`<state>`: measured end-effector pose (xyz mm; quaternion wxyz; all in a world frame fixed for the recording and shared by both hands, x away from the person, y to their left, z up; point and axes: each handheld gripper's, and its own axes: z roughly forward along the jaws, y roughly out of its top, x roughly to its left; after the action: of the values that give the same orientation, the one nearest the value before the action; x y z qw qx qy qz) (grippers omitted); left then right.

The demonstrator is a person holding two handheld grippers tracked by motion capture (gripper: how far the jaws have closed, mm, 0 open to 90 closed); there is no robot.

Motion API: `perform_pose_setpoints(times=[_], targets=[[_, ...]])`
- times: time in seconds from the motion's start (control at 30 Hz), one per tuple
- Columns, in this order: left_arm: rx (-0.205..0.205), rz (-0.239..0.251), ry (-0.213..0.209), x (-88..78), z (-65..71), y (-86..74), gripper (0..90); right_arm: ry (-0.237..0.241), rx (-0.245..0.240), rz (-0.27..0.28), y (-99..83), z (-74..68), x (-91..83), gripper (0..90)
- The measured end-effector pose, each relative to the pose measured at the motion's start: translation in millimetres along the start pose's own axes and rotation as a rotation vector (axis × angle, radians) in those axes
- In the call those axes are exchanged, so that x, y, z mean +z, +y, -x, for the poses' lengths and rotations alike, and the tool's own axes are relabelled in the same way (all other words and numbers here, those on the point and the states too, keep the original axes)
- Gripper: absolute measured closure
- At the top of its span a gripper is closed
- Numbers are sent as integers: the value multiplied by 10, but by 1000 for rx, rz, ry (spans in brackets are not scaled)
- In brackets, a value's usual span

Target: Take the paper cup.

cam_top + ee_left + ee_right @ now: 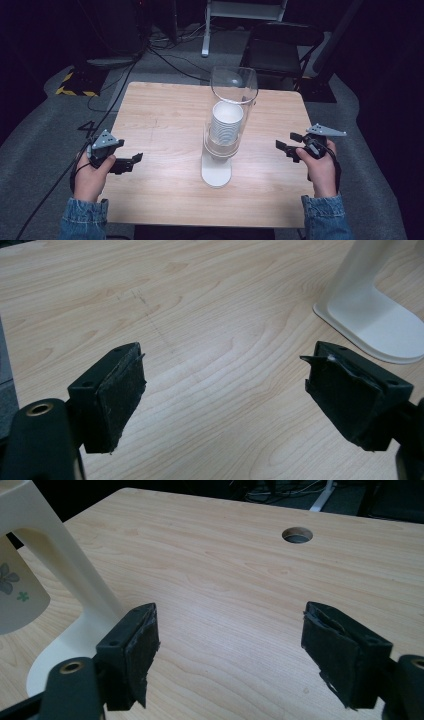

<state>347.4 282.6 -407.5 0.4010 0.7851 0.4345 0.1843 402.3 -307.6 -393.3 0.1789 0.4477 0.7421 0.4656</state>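
A cup dispenser stands mid-table: a clear tube [233,90] holds a stack of white paper cups [226,125] over a white base [216,172]. My left gripper [134,162] hovers near the table's left front, open and empty, pointing toward the base. In the left gripper view its jaws [225,385] stand wide over bare wood, with the base [380,322] at upper right. At the right edge my right gripper [285,141] is open and empty. In the right gripper view its jaws [230,645] frame bare tabletop, with the white stand [65,575] and a flower-printed cup [17,597] to the left.
The light wooden table [160,115] has a round cable hole [297,534] near its far side. Behind it stand a dark folding chair [280,47] and a white desk leg [206,30]. Cables and yellow-black tape [75,85] lie on the grey floor.
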Motion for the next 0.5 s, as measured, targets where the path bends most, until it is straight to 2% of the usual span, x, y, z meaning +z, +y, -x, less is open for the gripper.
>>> perform_pose_setpoints(times=[0.1, 0.2, 0.3, 0.5], targets=[[5, -7, -3, 8, 2, -6, 158, -12, 0, 7, -1, 6, -13, 210], [13, -13, -11, 11, 8, -9, 158, -9, 28, 28, -7, -9, -14, 154], [20, -15, -20, 19, 16, -2, 158, -19, 29, 40, -8, -50, 18, 156], [14, -17, -17, 43, 13, 4, 158, -2, 21, 50, 7, -177, 82, 157]])
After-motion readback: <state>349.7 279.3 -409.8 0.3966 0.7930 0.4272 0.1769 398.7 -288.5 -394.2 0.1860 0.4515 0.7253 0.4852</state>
